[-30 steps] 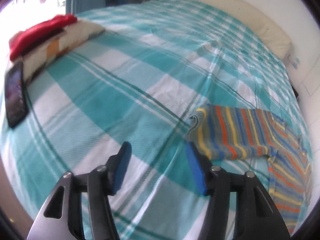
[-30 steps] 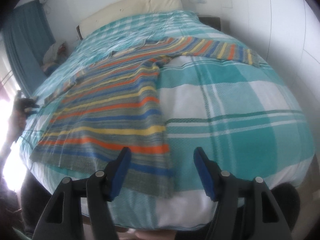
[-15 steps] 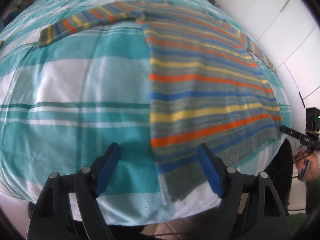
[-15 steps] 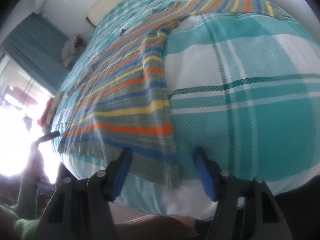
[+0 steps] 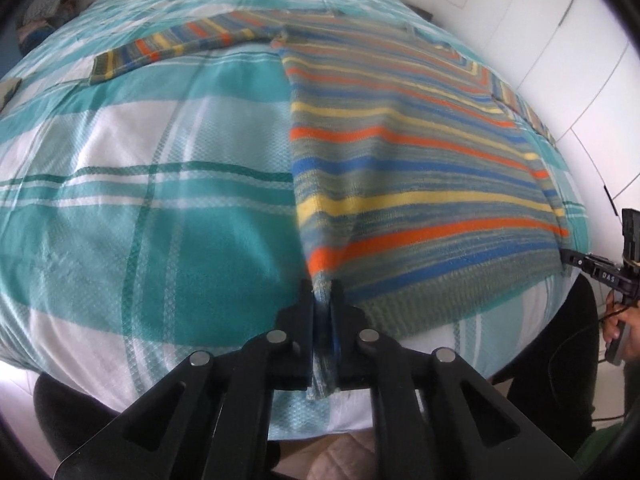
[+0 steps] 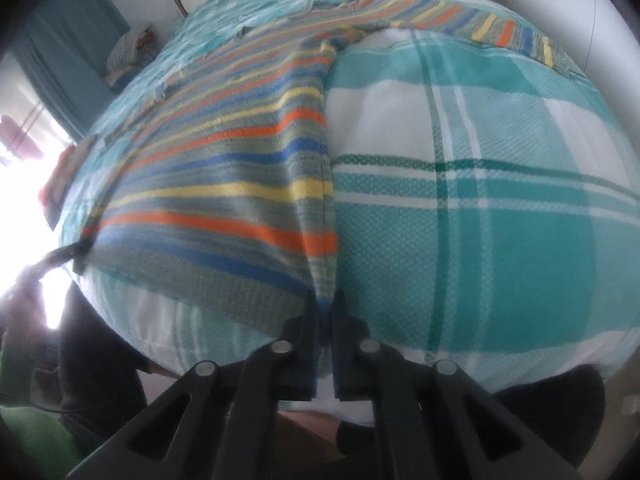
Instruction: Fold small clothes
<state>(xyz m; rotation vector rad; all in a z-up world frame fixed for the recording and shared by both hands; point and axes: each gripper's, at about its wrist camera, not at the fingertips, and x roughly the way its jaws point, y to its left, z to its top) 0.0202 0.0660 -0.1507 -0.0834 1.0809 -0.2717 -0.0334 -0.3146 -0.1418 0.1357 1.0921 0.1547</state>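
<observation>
Now striped sweater (image 5: 400,168) hem corners, each hand-held gripper (image 5: 324,292) (clamped).

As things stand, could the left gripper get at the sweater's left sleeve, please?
Probably not yet: the left gripper is shut on the striped sweater hem corner. The sleeve lies unobstructed farther up the plaid bedspread.

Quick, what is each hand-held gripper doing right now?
Left hand-held gripper: just closed, clamped on the near hem corner of the striped sweater.
Right hand-held gripper: just closed, clamped on the sweater's other hem corner.
</observation>
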